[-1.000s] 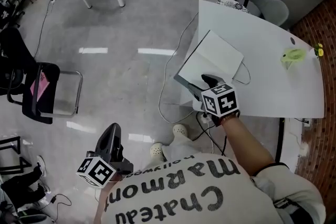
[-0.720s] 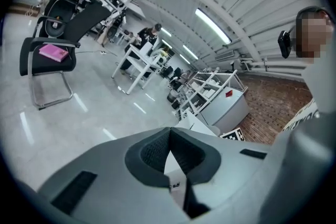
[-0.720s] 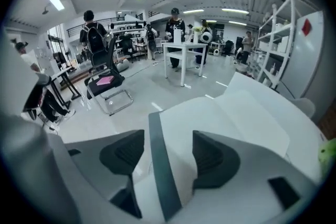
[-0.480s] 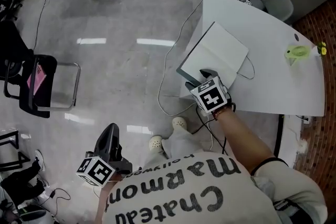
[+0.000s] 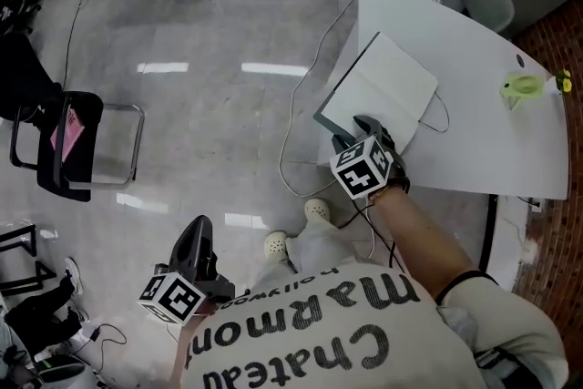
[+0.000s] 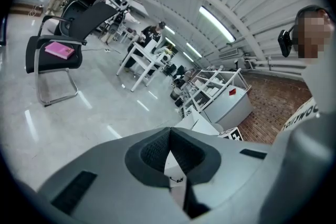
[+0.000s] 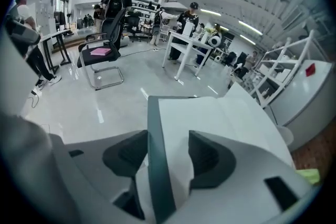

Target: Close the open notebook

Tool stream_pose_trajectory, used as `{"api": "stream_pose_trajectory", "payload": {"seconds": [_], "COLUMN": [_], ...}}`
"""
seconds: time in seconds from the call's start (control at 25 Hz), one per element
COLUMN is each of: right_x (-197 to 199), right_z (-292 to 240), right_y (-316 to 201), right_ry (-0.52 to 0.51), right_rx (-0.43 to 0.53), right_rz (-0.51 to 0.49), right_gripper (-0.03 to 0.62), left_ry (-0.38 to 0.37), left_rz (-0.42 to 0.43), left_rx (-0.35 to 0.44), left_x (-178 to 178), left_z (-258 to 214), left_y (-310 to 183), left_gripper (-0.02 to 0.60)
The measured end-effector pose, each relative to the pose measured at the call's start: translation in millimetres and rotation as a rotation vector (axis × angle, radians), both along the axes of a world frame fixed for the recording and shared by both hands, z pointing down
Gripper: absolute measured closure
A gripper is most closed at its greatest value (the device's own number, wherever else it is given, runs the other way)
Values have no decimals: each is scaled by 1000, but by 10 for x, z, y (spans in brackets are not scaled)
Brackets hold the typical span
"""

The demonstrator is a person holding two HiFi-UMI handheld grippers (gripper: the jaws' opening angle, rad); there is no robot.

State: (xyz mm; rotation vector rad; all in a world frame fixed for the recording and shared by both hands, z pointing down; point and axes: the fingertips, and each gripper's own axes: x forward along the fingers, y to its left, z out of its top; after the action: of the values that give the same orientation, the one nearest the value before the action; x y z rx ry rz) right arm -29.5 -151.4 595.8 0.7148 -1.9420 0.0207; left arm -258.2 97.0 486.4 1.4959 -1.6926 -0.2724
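Two jaws of the right gripper (image 7: pixel 168 153) are closing round the near cover edge (image 7: pixel 155 128) of the notebook (image 5: pixel 387 85), seemingly light, stiff, easily pinched there; left gripper (image 6: pixel 169 140) pressed together, empty.

Notebook (image 5: pixel 383 91) white pages, dark grey-green cover, white table (image 5: pixel 474 50)

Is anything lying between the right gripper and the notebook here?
Nothing. In the right gripper view the notebook's raised dark cover stands between the right gripper's jaws, which are closing.
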Motion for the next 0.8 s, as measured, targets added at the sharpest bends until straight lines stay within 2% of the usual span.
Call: {"api": "stream_pose_trajectory", "payload": {"seconds": [0.16,0.44,0.52,0.6,0.8], "right_x": [-20,-18,-38,-61,-47], "right_z": [-14,-69,-94,-129,-176], "right_y": [-5,20,49,76,86], "right_ry": [-18,-64,-76,-87,-95], "right_rx": [1,-73,-94,-107,-120], "right_rz": [5,17,11,3,-1], "right_gripper": [354,387,429,502,555], "left_ry": [-2,5,5,4,-3], "left_rz": [-3,-4,-2,-2,-1], "left_rx": [-5,-4,-4,-2,8], "left_x": [-50,-24,-19,-15,15], "left_z": [13,32,32,21,-18], "left_y": [19,34,30,22,-42], "left_gripper": [580,580,580,580,580]}}
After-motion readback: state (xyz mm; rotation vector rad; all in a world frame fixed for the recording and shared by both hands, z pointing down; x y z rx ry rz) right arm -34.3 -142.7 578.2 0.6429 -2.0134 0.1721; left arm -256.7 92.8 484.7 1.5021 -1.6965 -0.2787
